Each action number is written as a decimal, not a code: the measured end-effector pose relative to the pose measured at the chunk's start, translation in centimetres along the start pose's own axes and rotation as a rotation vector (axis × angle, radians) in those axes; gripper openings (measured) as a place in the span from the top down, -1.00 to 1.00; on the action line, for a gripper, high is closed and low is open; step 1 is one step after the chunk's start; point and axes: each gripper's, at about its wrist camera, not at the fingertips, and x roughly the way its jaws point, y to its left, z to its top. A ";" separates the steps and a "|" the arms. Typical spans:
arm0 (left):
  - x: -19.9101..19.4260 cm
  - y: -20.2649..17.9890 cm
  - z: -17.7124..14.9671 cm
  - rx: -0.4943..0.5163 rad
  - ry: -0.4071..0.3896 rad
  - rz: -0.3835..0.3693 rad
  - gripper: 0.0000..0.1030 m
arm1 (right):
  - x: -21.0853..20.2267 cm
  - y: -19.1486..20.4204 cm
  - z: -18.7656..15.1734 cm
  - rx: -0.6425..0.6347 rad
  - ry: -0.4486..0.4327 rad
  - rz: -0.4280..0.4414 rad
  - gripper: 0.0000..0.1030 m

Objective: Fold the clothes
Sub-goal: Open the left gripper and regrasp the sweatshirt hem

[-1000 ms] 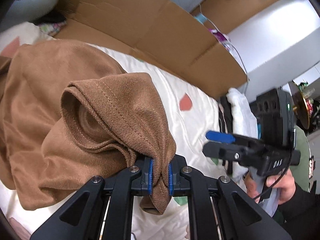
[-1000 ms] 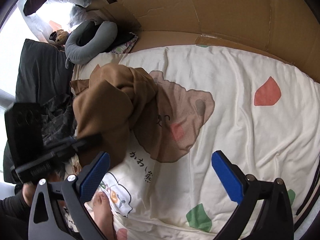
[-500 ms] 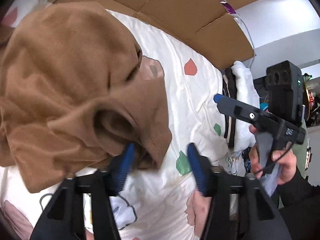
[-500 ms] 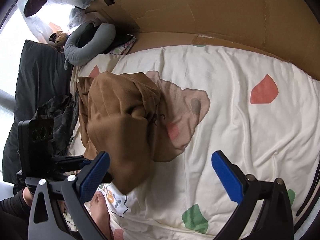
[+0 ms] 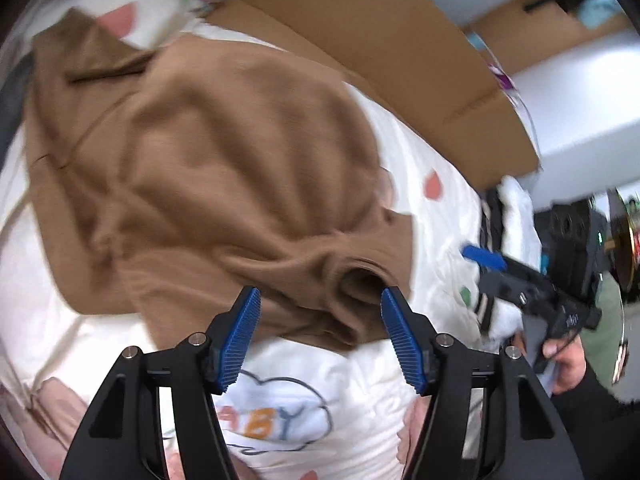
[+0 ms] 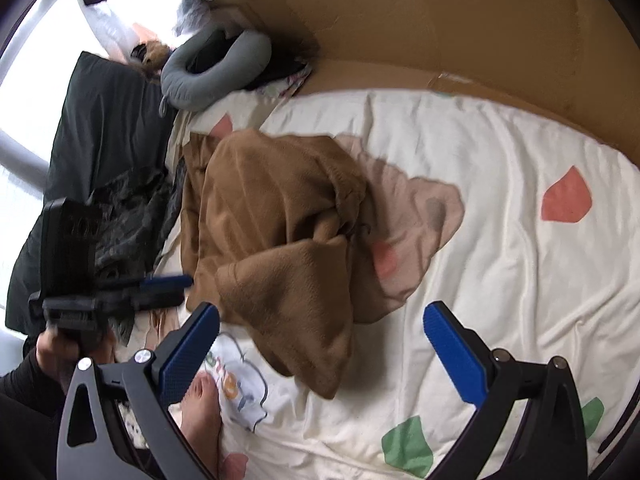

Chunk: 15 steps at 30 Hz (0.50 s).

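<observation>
Brown and soft, the top (image 6: 280, 236) lies in a loose heap on the bed (image 6: 500, 240). It sits on the white sheet with the coloured spots, near the dark pillow (image 6: 100, 128) and the grey neck cushion (image 6: 212, 76). It is bunched up, not flat. One round opening, maybe a sleeve end or the neck, points at the left gripper (image 5: 320, 320). I cannot tell which it is.

The left gripper hangs just over the near edge of the top. Its blue pads (image 5: 240, 336) stand apart, and they have just been opening. The cloth lies under the gap, but the pads do not press on it. Nothing is held.

The right gripper (image 6: 320, 344) waits over the bare sheet, beside the heap. Its pads stand wide apart too, with nothing in them. A bare foot (image 6: 200, 408) rests on the sheet near it.

I think no fold is made yet. The top is down on the bed and let go, so this looks like the laying-out step.

Next, I think the top needs to be spread flat. Each gripper should take a different edge or corner. Then they should pull away from each other, so the lumps go smooth. The cloth is floppy, so a pinch on one layer only would work best. Grabbing the whole bunch would just drag the heap along.
</observation>
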 end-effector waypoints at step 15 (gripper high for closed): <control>-2.2 8.6 0.2 -0.200 -0.138 0.253 -0.23 | -0.2 -0.4 -0.7 -0.033 0.013 -0.004 -0.85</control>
